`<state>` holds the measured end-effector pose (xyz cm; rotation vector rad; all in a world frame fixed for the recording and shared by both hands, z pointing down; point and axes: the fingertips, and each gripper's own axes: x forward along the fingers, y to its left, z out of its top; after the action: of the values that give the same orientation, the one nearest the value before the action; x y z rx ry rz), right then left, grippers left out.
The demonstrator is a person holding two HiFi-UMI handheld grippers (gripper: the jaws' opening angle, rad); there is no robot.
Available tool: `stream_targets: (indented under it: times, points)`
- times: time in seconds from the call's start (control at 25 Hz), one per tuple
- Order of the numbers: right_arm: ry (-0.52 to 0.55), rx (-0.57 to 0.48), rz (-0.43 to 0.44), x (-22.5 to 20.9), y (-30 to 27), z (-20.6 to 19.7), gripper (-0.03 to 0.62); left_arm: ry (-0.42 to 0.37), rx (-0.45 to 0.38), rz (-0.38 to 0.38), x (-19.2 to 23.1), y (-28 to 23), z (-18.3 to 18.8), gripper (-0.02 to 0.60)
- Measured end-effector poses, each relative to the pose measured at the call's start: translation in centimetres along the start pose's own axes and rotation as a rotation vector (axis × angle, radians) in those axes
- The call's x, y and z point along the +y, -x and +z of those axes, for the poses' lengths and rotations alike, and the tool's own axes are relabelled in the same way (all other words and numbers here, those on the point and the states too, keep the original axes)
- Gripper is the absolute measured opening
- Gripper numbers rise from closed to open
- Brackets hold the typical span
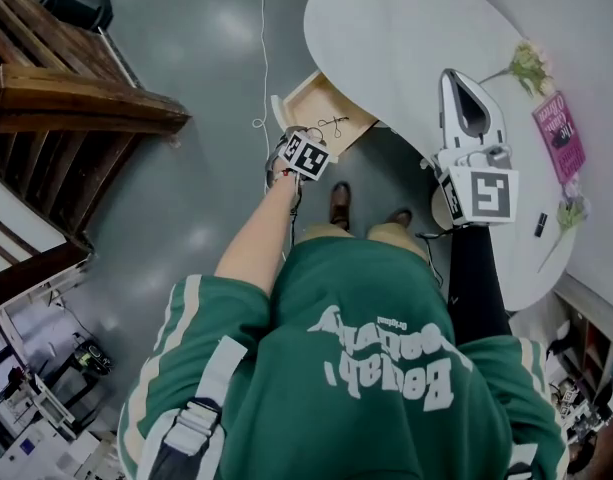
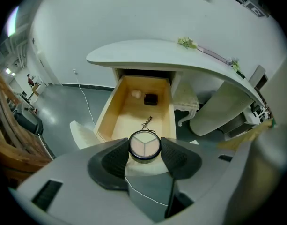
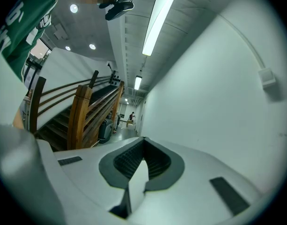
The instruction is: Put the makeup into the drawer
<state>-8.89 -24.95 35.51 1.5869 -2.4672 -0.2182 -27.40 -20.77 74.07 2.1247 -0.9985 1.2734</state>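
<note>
Only the left gripper view shows the left claw (image 2: 144, 147) pinching a round black three-shade compact (image 2: 144, 143) above the open light-wood drawer (image 2: 110, 114); the right claw (image 3: 142, 149) is pressed together.

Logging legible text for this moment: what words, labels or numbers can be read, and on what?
Green jacket: white lettering, upside down in the head view, too distorted to read.
Pink book: cover title too small to read.
Marker cubes: square code patterns only, no words.
Both gripper views: no text.
</note>
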Motion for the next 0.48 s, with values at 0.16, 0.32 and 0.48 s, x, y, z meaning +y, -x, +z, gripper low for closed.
stream_targets:
  times: [0.16,0.32,0.48]
  points:
    - [0.003,0.009,-0.009,0.02,0.24,-0.23,0.009,0.018,-0.004,0.004,0.19,-0.4,-0.45,0.233]
    - [0.008,0.014,-0.012,0.2,0.37,-0.37,0.009,0.021,-0.019,-0.005,0.17,-0.56,-0.34,0.233]
    - [0.01,0.015,-0.011,0.41,0.51,-0.27,0.009,0.043,-0.033,-0.015,0.15,-0.51,-0.36,0.235]
